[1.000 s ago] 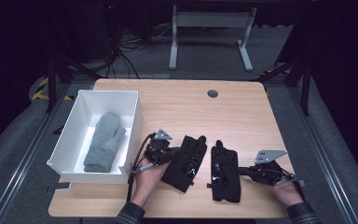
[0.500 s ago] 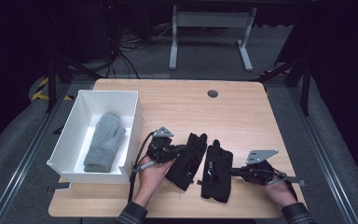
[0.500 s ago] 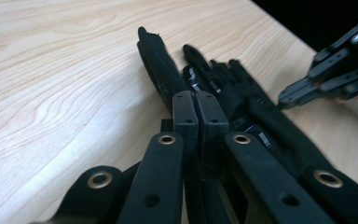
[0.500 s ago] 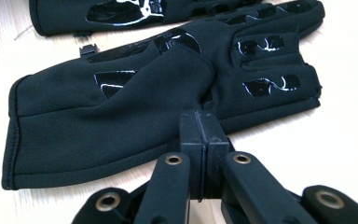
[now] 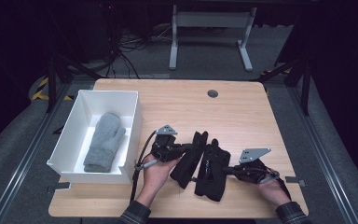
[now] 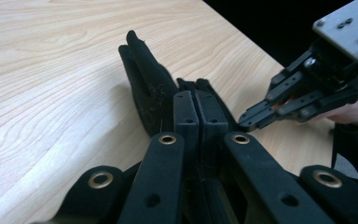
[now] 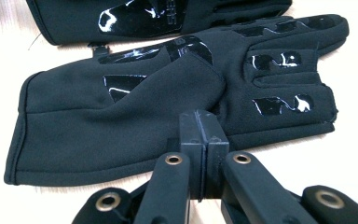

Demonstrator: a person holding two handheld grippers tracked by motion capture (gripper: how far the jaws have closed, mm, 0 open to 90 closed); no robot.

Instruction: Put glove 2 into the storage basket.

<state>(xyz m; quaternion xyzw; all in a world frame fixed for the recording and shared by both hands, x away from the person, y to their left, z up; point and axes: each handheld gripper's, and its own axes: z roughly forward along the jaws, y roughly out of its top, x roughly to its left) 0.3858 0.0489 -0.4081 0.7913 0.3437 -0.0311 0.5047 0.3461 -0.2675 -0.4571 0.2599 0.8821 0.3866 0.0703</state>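
Hand-held grippers (image 5: 186,148) pinch two gloves (image 5: 210,170).

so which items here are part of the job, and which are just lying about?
In the job:
- left black glove, left tool shut on it
- right black glove, right tool shut on it

Lying about:
- white box
- grey mitten inside it

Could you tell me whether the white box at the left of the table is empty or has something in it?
Not empty. The open-topped white box holds one grey mitten, lying flat on its floor in the high view.
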